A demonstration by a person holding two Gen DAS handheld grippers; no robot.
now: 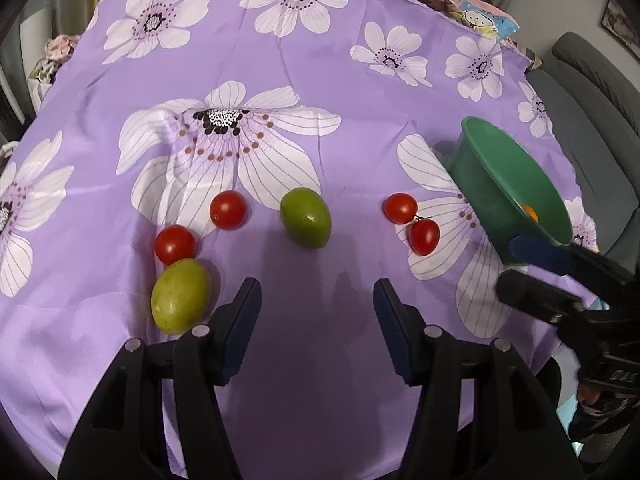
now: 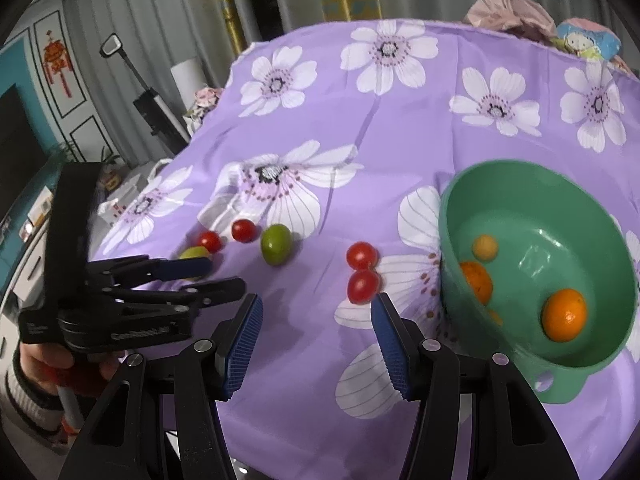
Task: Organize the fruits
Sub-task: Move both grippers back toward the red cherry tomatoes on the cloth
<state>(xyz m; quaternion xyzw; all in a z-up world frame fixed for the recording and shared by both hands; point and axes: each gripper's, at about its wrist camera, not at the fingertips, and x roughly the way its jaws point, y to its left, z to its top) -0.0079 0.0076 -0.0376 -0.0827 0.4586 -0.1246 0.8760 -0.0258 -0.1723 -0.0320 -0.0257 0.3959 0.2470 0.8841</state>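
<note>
A green bowl (image 2: 560,216) sits at the right of the purple flowered cloth and holds two oranges (image 2: 565,314) and a small yellow fruit (image 2: 485,247). On the cloth lie several red cherry tomatoes (image 1: 228,210) and two green fruits (image 1: 305,217), one (image 1: 181,296) at the near left. My left gripper (image 1: 316,292) is open and empty, just short of the fruits. My right gripper (image 2: 317,308) is open and empty, near the two right tomatoes (image 2: 362,286) and left of the bowl. The bowl (image 1: 516,176) also shows in the left wrist view.
The cloth (image 1: 320,60) covers a rounded table and drops off at its edges. Crumpled bags (image 2: 516,16) and a cartoon-print packet (image 2: 588,42) lie at the far edge. A grey sofa (image 1: 592,120) stands to the right. The left gripper (image 2: 188,280) shows at the left of the right wrist view.
</note>
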